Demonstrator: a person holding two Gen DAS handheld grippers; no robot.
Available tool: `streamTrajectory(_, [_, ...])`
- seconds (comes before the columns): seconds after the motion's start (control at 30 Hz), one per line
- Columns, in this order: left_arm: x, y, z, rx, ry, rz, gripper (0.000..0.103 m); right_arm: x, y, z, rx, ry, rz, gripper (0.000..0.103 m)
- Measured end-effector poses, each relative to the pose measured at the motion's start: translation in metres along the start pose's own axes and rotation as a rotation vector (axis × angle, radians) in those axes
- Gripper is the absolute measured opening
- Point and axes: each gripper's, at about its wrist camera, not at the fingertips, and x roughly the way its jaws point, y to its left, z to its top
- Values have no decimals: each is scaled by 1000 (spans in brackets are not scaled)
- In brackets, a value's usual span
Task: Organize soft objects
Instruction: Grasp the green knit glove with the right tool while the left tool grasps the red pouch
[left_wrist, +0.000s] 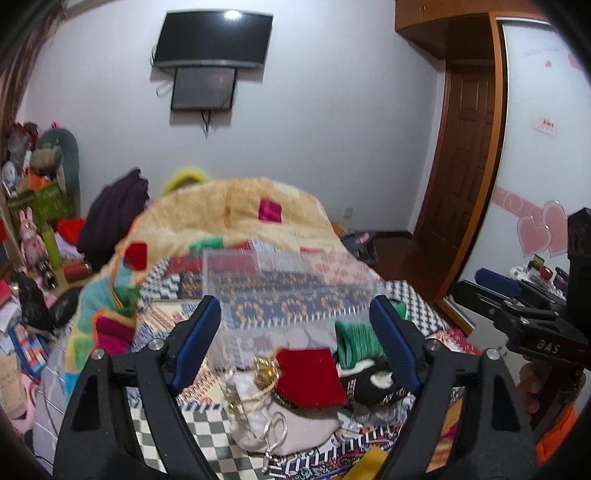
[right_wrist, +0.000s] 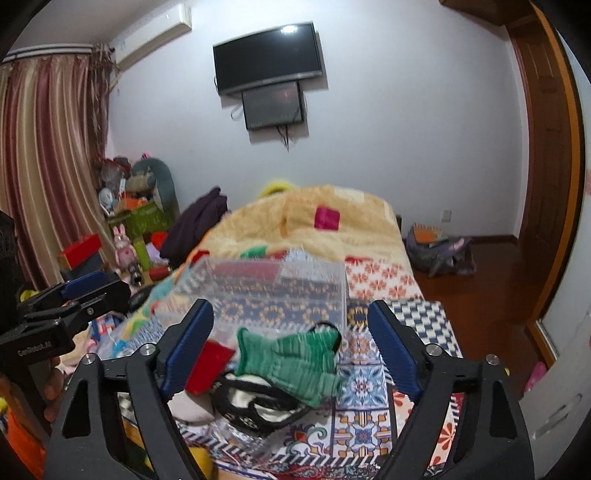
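On the bed (left_wrist: 258, 435), near edge: soft pile, green glove (right_wrist: 295, 362), red pouch (left_wrist: 308, 376) | left gripper (left_wrist: 295, 343), right gripper (right_wrist: 291, 347): fingers wide, empty | step: approach | next: clamp one item, clear box (left_wrist: 280, 291) likely destination.

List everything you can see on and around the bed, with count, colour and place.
Clear box: one, transparent, on the bed behind the pile.
Green knit item: one, green, top of the pile.
Red pouch: one, red, pile centre.
White drawstring bag: one, off-white, front of the pile.
Black-and-white item: one, under the green knit.
Blanket: one, beige with coloured squares, far end of the bed.
TV: one, black, on the wall.
Left tongs: open, above the pile.
Right tongs: open, above the pile.
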Motion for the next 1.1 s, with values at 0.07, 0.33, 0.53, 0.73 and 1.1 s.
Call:
streamTrajectory(0.07, [12,-1,-8,4,39,-9,76,8,-3,-4,0,34,3,79])
streamTrajectory(0.33, [51,0,-37,20,161,-14,72,41,-13,-26,23,160,11,79])
streamTrajectory(0.53, [75,9,-50,2,228,-16,54,60,-19,-34,51,229,22,79])
streamTrajectory(0.73, [82,15,-56,-3,243,-16,31,73,-18,-38,58,267,46,52])
streamTrajectory(1.1, [60,16,-45,19,168,-10,6,63,-15,-32,36,219,89,17])
